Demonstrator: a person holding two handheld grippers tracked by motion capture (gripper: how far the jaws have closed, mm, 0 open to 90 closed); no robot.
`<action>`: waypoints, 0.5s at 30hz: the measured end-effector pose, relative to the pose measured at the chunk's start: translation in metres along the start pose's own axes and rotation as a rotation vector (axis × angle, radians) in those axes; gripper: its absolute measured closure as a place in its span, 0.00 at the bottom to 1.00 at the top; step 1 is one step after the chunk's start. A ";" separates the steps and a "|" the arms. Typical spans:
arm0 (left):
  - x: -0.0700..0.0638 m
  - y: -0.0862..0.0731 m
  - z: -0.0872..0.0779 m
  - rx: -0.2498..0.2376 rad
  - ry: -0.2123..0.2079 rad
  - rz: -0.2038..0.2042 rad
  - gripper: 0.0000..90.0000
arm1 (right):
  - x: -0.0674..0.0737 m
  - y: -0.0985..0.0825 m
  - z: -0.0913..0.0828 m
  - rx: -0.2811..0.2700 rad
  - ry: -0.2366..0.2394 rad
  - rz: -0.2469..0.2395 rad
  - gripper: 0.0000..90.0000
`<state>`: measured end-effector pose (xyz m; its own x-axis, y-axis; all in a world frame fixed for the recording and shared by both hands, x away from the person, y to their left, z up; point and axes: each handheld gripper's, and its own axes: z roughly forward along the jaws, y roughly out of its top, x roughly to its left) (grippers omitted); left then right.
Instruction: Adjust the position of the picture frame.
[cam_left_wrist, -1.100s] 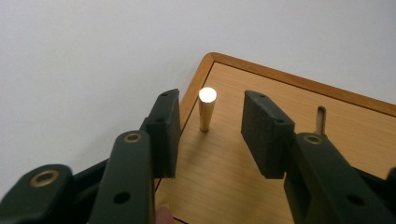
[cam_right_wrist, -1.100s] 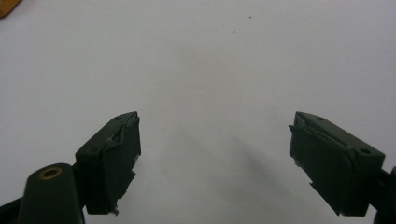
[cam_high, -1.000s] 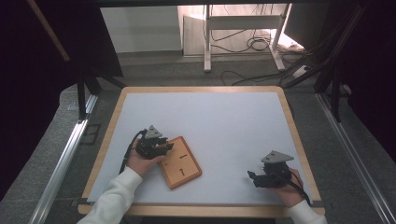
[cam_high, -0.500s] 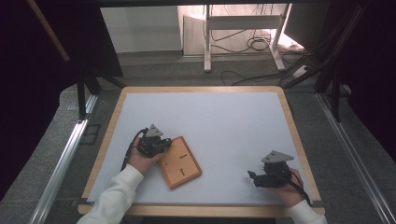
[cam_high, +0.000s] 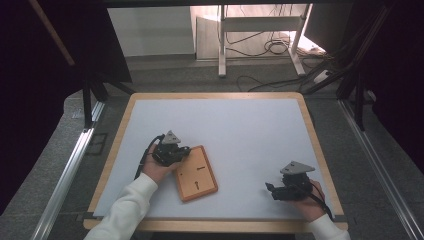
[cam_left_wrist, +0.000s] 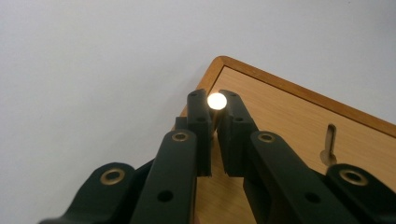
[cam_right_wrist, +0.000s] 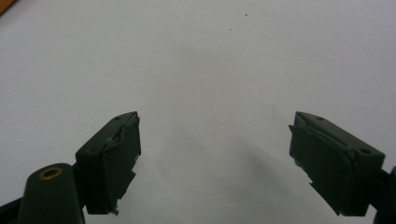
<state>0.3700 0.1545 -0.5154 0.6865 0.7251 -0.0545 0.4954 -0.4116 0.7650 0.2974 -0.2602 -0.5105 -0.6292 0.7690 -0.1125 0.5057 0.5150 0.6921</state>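
A small shiny metal pin (cam_left_wrist: 216, 101), round-ended, stands pinched in the left gripper (cam_left_wrist: 215, 103), whose jaws have just closed on it, over a corner of the flat wooden board (cam_high: 196, 173). The board's long axis runs obliquely across the white table (cam_high: 240, 130). The right gripper (cam_right_wrist: 215, 154) gapes wide, empty.

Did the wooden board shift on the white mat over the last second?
No. The wooden board keeps its place and tilt against the table's wooden rim; the left gripper has just closed on a small shiny peg.

The left gripper (cam_left_wrist: 215, 103) has just closed its jaws — a shiny metal pin (cam_left_wrist: 216, 101) now pinched between the fingertips (cam_left_wrist: 198, 105).
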 end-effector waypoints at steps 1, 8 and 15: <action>-0.001 0.002 0.002 0.000 -0.002 0.003 0.94 | 0.000 0.000 0.000 0.000 0.000 -0.001 0.19; -0.007 0.015 0.015 0.004 -0.026 0.027 0.94 | 0.000 0.000 0.000 0.001 -0.002 -0.002 0.19; -0.013 0.022 0.027 0.007 -0.046 0.027 0.94 | 0.000 -0.001 0.001 0.003 -0.004 -0.006 0.19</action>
<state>0.3866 0.1213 -0.5154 0.7231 0.6878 -0.0635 0.4803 -0.4346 0.7618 0.2977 -0.2605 -0.5113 -0.6303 0.7672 -0.1193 0.5037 0.5210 0.6891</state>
